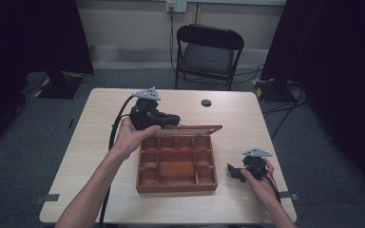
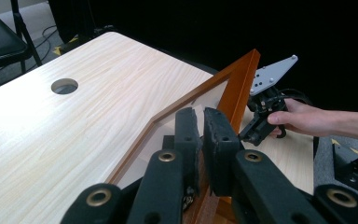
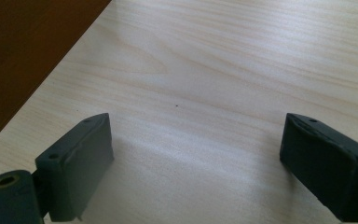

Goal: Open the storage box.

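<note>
wooden compartment box (image 1: pixel 177 164) mid-table, judged stiff | hinged lid (image 2: pixel 233 88) pinched at its edge by left tool (image 2: pixel 200 140) | right tool (image 1: pixel 240 172) released, near right edge

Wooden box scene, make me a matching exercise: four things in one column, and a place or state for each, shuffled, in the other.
1. left gripper
2. right gripper
3. wooden box
4. folding chair

A. open, over bare tabletop
B. beyond the table's far edge
C. shut on the lid's frame
D. middle of the table, lid raised

Pairs: 1-C, 2-A, 3-D, 4-B
</note>
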The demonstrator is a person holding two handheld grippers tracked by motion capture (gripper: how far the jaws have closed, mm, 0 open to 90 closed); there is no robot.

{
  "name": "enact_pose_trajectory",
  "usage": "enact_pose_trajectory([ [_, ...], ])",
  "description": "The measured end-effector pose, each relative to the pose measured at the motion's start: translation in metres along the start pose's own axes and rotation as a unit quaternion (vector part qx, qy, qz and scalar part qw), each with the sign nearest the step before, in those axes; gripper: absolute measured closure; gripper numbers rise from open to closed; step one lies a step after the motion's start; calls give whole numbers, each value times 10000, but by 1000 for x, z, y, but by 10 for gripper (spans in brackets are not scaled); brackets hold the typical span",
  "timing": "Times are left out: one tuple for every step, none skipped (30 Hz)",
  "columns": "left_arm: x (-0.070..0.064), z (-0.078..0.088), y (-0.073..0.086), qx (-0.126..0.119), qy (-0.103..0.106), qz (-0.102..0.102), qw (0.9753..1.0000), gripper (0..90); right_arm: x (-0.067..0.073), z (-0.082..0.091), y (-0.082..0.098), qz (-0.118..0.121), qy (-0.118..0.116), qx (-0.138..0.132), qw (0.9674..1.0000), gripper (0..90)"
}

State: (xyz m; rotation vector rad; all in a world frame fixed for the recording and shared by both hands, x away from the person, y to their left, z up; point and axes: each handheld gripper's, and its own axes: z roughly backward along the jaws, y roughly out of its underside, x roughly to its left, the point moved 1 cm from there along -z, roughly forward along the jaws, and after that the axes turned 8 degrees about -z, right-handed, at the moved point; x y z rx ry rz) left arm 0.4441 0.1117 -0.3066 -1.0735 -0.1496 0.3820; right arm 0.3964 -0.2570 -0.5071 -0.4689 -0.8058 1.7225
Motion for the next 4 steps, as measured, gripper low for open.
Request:
enact_pose_trajectory([
  [0,0,0,6,1,0,10000,847,0,0,0,1,-3,0,10000,89],
  [0,0,0,-1,7,8,10000,847,0,0,0,4,-5,0,10000,89],
  [0,0,0,-3,11,15,10000,847,0,0,0,10,-10,1,10000,89],
  [1,1,0,-3,13,19,10000,847,0,0,0,4,-6,-4,10000,89],
])
